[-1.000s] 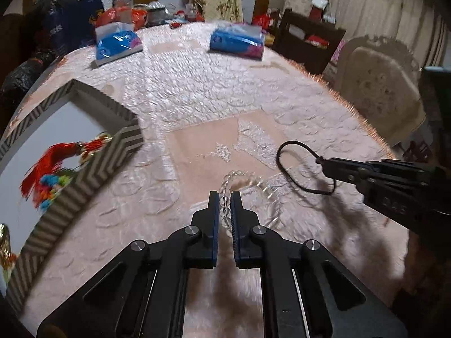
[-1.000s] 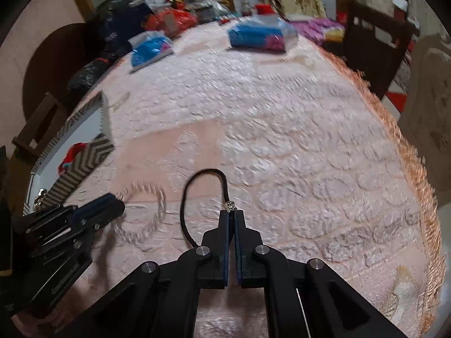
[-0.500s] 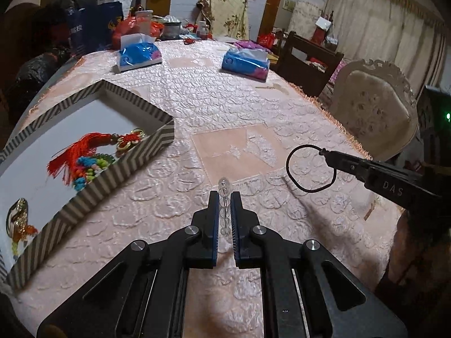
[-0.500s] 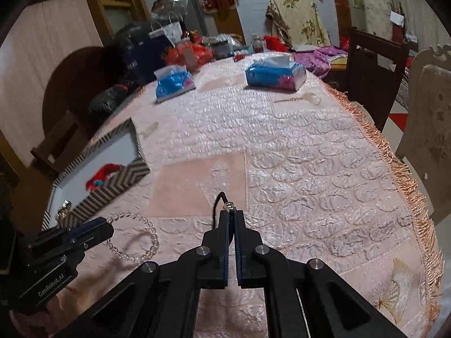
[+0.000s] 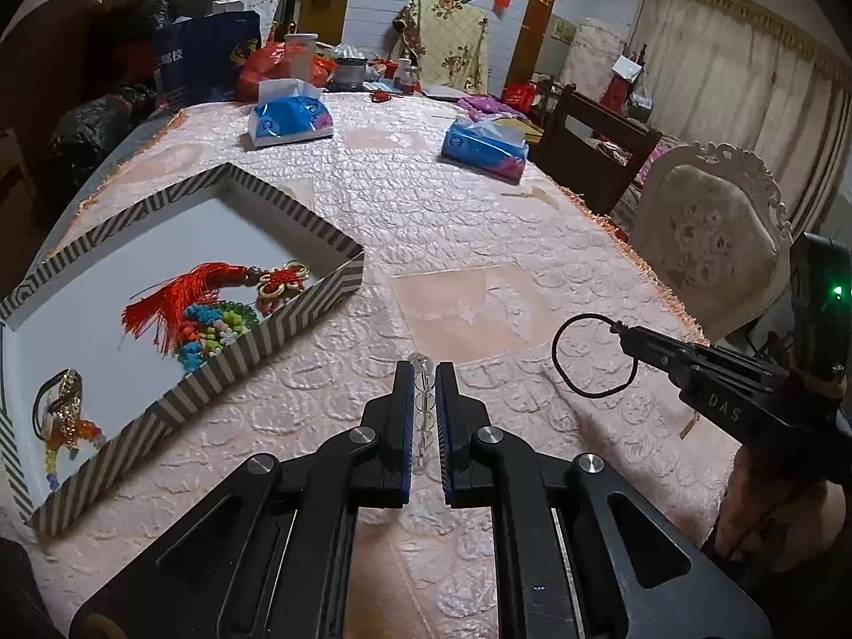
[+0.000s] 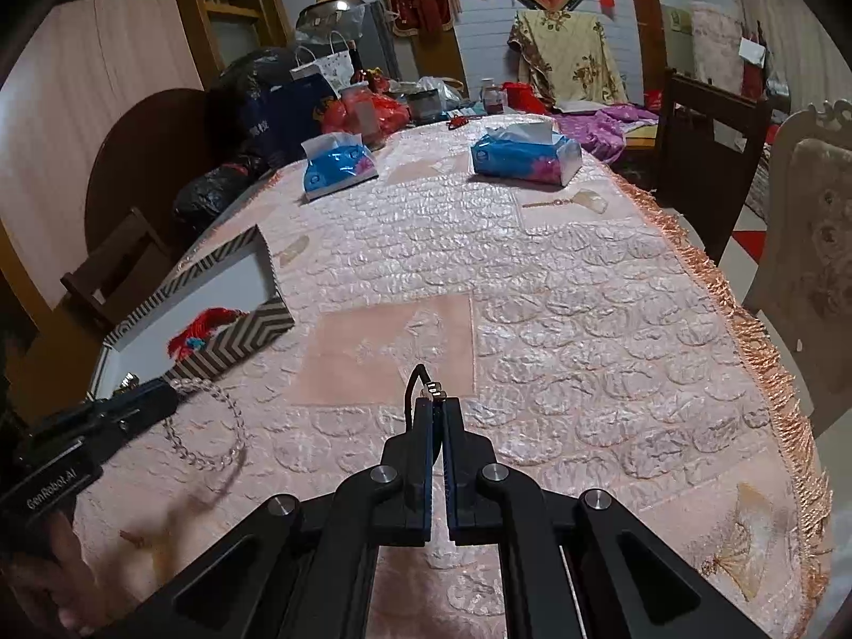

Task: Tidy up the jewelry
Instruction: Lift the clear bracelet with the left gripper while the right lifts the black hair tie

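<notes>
A: Plainly, the clear bead bracelet (image 5: 422,415) is clamped in the left gripper (image 5: 424,373), above the bench (image 5: 479,223) just beside the striped box (image 5: 298,325). What is kept in the box?

B: A red tassel (image 5: 175,298), coloured beads (image 5: 213,327) and a charm (image 5: 66,415). Two tissue packs (image 5: 290,122) are seen beyond it.

A: And the right gripper (image 6: 436,407)?

B: Its fingers are closed on the black cord loop (image 5: 591,357). The full loop is shown only by the left wrist view; the bracelet's whole ring (image 6: 205,426) only by the right.

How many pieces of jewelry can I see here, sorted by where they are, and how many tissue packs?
Held in the jaws: 2, a clear bead bracelet and a black cord loop
Lying in the striped box: 3, a red tassel knot, a colourful bead piece, a gold charm piece
Blue tissue packs: 2
Total: 7
</notes>
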Available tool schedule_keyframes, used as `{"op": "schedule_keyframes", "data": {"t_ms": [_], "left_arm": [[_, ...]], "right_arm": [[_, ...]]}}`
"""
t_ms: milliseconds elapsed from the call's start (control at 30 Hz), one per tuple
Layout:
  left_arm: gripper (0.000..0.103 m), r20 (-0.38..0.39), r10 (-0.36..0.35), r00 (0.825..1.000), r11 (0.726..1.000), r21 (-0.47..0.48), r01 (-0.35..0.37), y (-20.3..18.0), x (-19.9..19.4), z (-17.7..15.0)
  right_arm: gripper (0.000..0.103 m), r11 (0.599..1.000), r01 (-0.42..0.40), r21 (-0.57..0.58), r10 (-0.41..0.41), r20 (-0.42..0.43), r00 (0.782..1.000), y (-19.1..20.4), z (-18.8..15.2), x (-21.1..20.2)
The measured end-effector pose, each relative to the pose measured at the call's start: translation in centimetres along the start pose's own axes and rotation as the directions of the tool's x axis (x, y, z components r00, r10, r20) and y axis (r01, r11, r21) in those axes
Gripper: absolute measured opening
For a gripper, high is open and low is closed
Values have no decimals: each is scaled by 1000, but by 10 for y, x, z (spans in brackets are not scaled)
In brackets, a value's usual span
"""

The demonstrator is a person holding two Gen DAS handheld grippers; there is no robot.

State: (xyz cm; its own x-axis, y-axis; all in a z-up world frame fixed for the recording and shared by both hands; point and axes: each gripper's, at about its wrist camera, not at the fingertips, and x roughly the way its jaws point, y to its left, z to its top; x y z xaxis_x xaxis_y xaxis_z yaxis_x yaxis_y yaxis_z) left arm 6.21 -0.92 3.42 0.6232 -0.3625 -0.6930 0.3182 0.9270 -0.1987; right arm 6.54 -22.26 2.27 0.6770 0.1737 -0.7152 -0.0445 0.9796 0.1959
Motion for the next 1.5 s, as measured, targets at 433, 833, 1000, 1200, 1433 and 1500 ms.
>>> {"op": "schedule_keyframes", "data": {"t_ms": [433,833,1000,1200,1433,1500], "left_arm": [[6,4,6,1000,1000,12,-6,-6,-2,2],[6,15,2,1000,1000,15,-2,-8,-8,2],[6,26,-1,1000,1000,10,0,-5,-13,2],[6,40,3,999,1000,-3,-3,2,-19,3],[6,70,11,998,1000,-20,-10,12,-29,9],[6,77,14,997,1000,-28,-12,16,-31,10]], "right_arm": [[3,998,46,-31,-46,-8,999,1,-1,4],[3,998,55,-33,-55,-13,998,2,-3,4],[3,997,60,-39,-61,-11,998,3,-4,4],[3,996,73,-45,-74,-13,997,5,-5,4],[3,995,86,-56,-88,-17,996,7,-7,5],[3,994,92,-62,-93,-20,995,8,-8,6]]}}
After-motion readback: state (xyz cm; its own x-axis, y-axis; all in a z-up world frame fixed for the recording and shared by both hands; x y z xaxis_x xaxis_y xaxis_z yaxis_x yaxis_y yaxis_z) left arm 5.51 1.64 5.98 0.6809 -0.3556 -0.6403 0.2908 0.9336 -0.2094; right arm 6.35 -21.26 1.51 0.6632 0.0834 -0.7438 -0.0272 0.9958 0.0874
